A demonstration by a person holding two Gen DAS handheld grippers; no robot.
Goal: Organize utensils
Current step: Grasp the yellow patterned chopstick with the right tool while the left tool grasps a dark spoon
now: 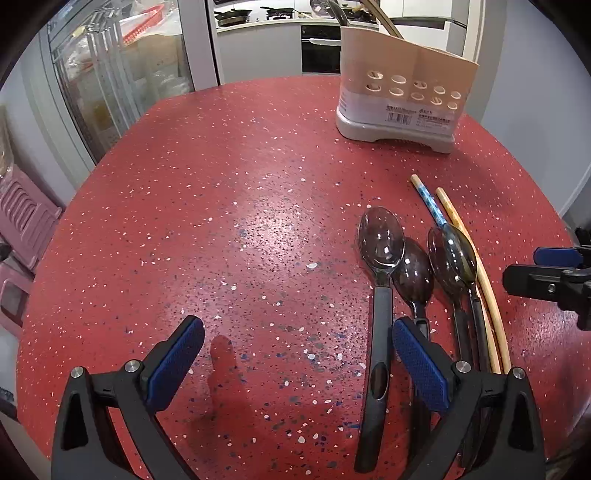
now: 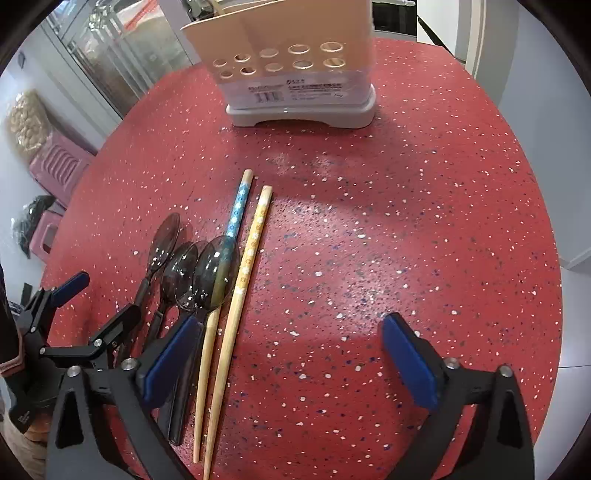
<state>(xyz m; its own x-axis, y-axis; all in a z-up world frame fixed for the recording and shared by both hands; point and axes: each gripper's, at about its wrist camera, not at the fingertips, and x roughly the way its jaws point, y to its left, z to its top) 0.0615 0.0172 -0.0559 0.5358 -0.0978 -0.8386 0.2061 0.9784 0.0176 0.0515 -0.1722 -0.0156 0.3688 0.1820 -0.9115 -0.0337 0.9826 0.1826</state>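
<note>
Several dark smoky plastic spoons lie side by side on the red speckled table, bowls away from me; they also show in the right wrist view. Two wooden chopsticks lie just right of them, one blue-patterned, one yellow-patterned. A beige utensil holder with round holes stands at the back and holds some utensils; it also shows in the right wrist view. My left gripper is open, low, left of the spoon handles. My right gripper is open, just right of the chopsticks.
A glass-door cabinet stands beyond the table's left edge, with pink plastic stools below it. A kitchen counter with pans is at the back. The right gripper shows at the left wrist view's right edge.
</note>
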